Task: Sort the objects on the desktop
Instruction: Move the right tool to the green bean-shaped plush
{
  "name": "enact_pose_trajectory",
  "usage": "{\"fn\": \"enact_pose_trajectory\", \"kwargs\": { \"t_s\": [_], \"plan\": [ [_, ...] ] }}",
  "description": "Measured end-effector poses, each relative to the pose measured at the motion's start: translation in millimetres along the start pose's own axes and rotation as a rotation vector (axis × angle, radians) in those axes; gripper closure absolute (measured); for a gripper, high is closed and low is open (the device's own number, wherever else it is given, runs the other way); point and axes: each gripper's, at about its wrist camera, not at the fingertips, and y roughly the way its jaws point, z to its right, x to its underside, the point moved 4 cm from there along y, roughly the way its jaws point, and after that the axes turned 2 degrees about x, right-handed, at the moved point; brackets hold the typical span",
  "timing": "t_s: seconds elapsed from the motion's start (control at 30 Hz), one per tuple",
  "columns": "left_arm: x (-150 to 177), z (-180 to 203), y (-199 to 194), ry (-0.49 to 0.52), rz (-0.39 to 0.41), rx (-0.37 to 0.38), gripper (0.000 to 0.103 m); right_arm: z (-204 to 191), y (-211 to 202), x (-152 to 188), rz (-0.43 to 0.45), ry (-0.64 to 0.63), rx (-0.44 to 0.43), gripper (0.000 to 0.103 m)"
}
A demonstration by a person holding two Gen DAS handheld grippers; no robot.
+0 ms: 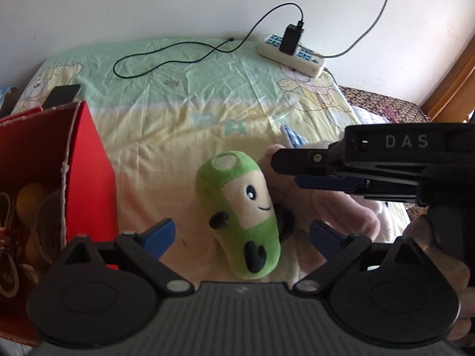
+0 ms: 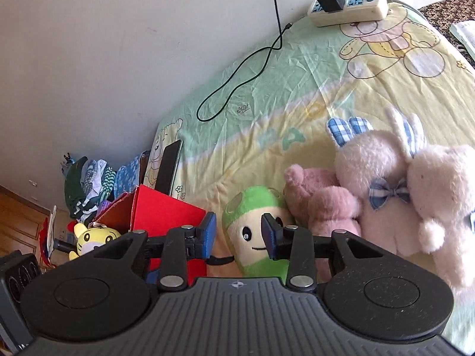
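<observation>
A green and cream plush toy (image 1: 242, 213) with a smiling face lies on the bedsheet; it also shows in the right wrist view (image 2: 258, 231). My left gripper (image 1: 241, 234) is open, its blue-padded fingers on either side of the toy, not touching. My right gripper (image 2: 239, 235) is open just above the toy's head; in the left wrist view it reaches in from the right (image 1: 297, 166). Pink plush toys (image 2: 386, 190) lie right of the green one. A red cardboard box (image 1: 74, 178) stands at the left with things inside, including a yellow plush (image 2: 92, 238).
A white power strip (image 1: 292, 55) with a black charger and a looped black cable (image 1: 178, 56) lies at the far edge by the wall. A dark phone (image 2: 170, 166) lies behind the red box. Folded clothes (image 2: 89, 184) are stacked off the bed's left edge.
</observation>
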Motion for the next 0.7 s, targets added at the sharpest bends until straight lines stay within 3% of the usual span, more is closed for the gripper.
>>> {"fn": "enact_pose_trajectory", "kwargs": {
  "t_s": [0.1,0.3,0.4,0.53,0.7],
  "plan": [
    [-5,-1,16,-0.011,-0.01,-0.026,0.007,-7,13,-8,-0.046,-0.054,0.035,0.059],
    [-4,-6,46,-0.043,-0.06,-0.059,0.022,-14,42,-12,-0.154,-0.132,0.079,0.059],
    [-3,-10,57,-0.082,-0.079,-0.037,0.021,-17,50,-10,-0.164,-0.18,0.138,0.057],
    [-5,-6,64,-0.104,-0.098,0.014,0.035,-12,56,-12,-0.181,-0.188,0.169,0.056],
    [-6,0,65,-0.094,-0.095,0.017,0.042,-6,57,-14,-0.204,-0.163,0.157,0.061]
  ]
}}
